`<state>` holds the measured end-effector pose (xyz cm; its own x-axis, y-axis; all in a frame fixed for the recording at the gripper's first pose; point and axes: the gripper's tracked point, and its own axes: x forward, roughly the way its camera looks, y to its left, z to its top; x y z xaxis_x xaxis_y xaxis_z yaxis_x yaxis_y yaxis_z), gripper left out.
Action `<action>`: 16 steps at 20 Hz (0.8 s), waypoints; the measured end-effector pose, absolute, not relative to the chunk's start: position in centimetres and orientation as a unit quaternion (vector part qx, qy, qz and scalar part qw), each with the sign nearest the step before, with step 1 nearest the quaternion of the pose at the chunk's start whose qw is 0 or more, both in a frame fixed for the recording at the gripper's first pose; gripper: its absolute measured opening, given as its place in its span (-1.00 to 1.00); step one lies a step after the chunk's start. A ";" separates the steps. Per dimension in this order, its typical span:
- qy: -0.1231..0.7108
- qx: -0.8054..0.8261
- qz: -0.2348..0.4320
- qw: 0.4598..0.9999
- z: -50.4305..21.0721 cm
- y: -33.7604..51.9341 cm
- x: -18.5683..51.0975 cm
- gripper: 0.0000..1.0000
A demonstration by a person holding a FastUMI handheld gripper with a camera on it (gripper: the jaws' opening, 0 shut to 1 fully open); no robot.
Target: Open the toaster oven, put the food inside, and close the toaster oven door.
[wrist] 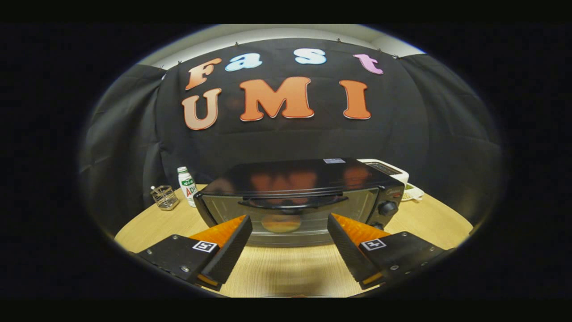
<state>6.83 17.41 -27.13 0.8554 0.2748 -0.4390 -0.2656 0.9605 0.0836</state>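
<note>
1. The toaster oven point(297, 201) stands on the wooden worktop point(286, 268), straight ahead of the gripper point(289, 241) and just beyond the fingertips, its glass door point(286, 214) facing the camera.
2. The door is shut and upright; its dark bar handle point(292, 202) runs crosswise along the top edge of the glass, level with the worktop and at right angles to the way the fingers point.
3. Through the glass, a round pale-brown piece of food point(281, 222) sits inside the oven, low and near the middle (what kind of food I cannot tell).
4. The fingers point(232, 246) are spread wide with nothing between them; the gap frames the lower middle of the door.
5. The gripper is held level, low over the worktop, aimed squarely at the oven front; the handle lies above the line of the fingertips.
6. With food inside and the door closed, the scene lies as the task asks.
7. To the left stand a small white bottle point(187, 185) and a wire holder point(164, 197); a white appliance point(393, 172) sits behind the oven's right end.
</note>
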 end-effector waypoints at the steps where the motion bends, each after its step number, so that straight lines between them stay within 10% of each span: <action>1: 0.230 0.011 0.142 0.963 -27.2 17.5 6.9 1.00; 16: 0.188 -0.001 0.140 0.972 -18.6 16.5 6.9 1.00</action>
<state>6.90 16.47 -18.60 0.8897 0.2725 -0.3664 -0.2731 0.9606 0.0512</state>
